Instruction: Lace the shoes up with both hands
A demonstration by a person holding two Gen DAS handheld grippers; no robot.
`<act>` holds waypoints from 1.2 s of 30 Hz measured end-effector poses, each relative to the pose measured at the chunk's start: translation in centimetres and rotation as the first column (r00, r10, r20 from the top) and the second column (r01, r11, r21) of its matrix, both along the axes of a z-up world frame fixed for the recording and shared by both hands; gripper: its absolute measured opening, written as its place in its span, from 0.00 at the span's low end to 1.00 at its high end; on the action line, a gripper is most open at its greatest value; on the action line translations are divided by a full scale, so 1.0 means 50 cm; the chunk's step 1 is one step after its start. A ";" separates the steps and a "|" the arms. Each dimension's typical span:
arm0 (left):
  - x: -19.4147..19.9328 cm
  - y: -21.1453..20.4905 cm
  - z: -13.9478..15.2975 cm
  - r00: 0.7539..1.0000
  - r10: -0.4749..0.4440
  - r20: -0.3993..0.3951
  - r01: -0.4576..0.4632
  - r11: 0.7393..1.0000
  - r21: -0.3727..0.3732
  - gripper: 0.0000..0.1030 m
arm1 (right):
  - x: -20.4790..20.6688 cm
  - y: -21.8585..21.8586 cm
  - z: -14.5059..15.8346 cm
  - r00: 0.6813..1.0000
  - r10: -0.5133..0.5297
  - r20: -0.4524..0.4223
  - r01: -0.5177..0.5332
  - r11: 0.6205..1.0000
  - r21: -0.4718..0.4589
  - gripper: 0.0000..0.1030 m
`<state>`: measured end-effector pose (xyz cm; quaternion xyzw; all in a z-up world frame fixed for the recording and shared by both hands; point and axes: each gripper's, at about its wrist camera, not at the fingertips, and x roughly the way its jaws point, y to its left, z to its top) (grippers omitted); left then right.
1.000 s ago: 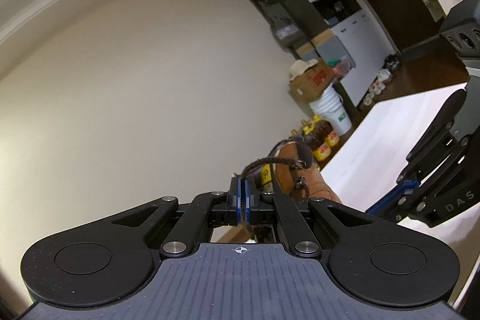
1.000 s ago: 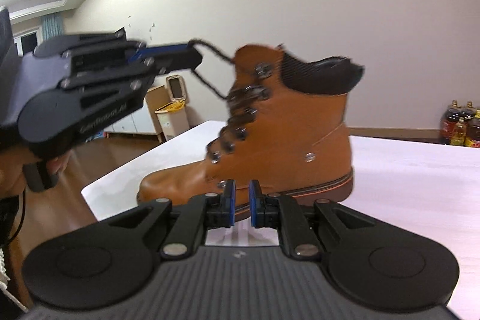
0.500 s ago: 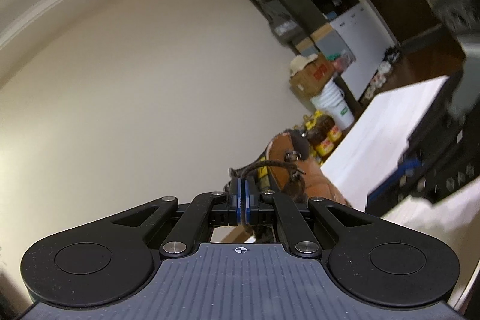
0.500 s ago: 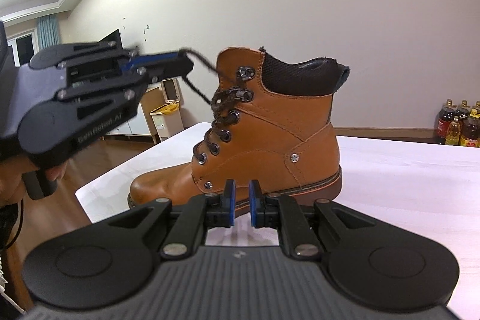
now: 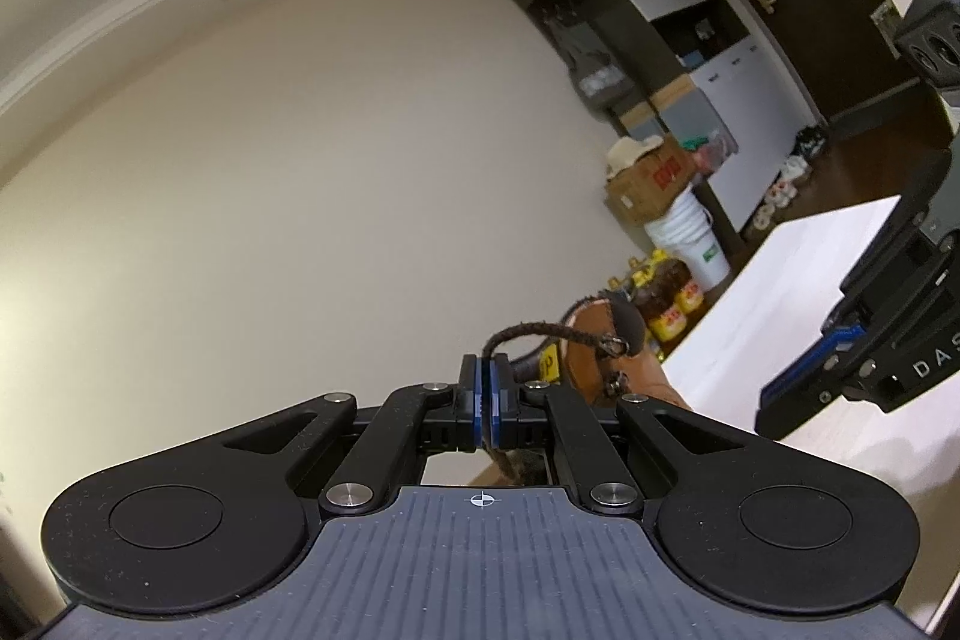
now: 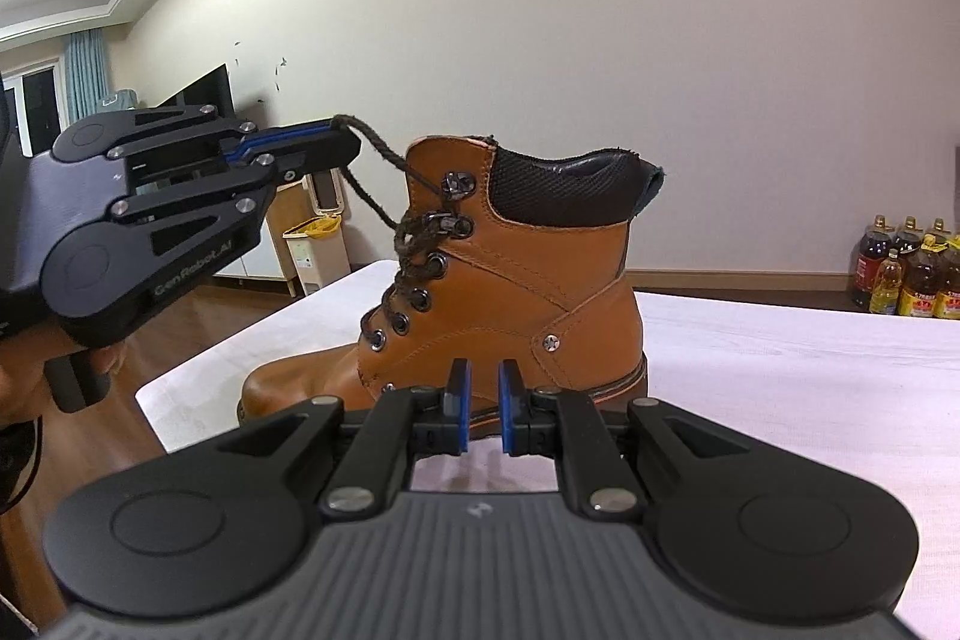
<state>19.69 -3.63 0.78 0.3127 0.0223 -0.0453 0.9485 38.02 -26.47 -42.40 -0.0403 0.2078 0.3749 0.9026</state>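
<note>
Right wrist view: one white table (image 6: pixel 780 370); on it, upright, one tan leather ankle boot with black padded collar (image 6: pixel 510 292). Laced through the lower eyelets, dark brown braided lace (image 6: pixel 384 160) running from the top hooks up and left of the boot; knot left to tie, seemingly. Two grippers: left gripper (image 6: pixel 336 139) pinching that lace, fingers pressed together; right gripper (image 6: pixel 485 412) just before the boot's heel, fingers slightly spread, holding nothing.

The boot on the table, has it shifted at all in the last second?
Yes. In the right wrist view the boot now stands upright and flat on the white table; a second ago it leaned back, heel-down, nearer the bottles by the wall.
</note>
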 end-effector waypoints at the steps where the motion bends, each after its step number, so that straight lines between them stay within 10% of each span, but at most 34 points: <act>1: 0.000 -0.001 0.001 1.000 -0.001 0.003 0.001 1.000 -0.003 0.03 | 0.001 -0.002 -0.001 1.000 -0.003 -0.002 0.003 1.000 -0.001 0.11; 14: 0.008 -0.018 -0.038 0.999 0.009 -0.036 -0.005 0.995 0.096 0.03 | 0.006 -0.011 0.006 1.000 -0.011 -0.004 0.011 1.000 0.006 0.11; 36: 0.031 -0.078 -0.098 0.983 0.145 -0.116 -0.083 0.902 0.425 0.03 | -0.002 0.019 0.087 0.987 0.119 0.104 -0.123 0.991 0.041 0.11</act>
